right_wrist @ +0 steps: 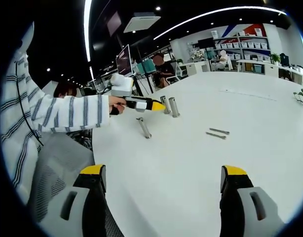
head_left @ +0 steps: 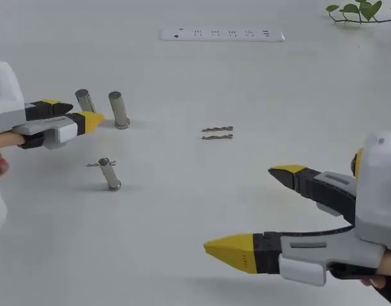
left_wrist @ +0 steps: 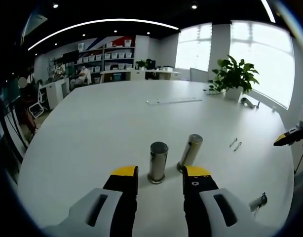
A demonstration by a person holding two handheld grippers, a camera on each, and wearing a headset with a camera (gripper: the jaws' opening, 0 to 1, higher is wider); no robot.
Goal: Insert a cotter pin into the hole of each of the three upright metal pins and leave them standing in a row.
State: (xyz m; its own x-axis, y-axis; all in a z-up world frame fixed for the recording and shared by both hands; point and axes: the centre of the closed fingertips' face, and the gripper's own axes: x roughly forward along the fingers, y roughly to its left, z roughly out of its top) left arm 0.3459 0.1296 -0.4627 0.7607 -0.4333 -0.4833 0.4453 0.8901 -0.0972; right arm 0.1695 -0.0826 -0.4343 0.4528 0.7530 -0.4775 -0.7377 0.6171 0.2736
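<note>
A broad white counter (head_left: 183, 210) runs through an open office, with shelves (left_wrist: 112, 54) of bins along the back wall, tall windows (left_wrist: 260, 54) and strip lights curving overhead. A power strip (head_left: 222, 34) lies along the far side, and a potted plant (left_wrist: 234, 74) stands by the windows.

Two metal pins (head_left: 119, 109) stand upright on their flanged bases, close together, long axes vertical. The left tongs (head_left: 87, 112) hover at them, moderately apart and holding nothing, with one pin just beyond the gap between the tips. A third pin (head_left: 109, 173) stands nearer, apart from the pair, and a cotter pin (head_left: 101, 164) sits crosswise through its top. Two loose cotter pins (head_left: 218, 132) lie flat mid-counter, parallel, pointing left to right. The right tongs (head_left: 237, 208) hang low at the near side, spread wide and empty.
</note>
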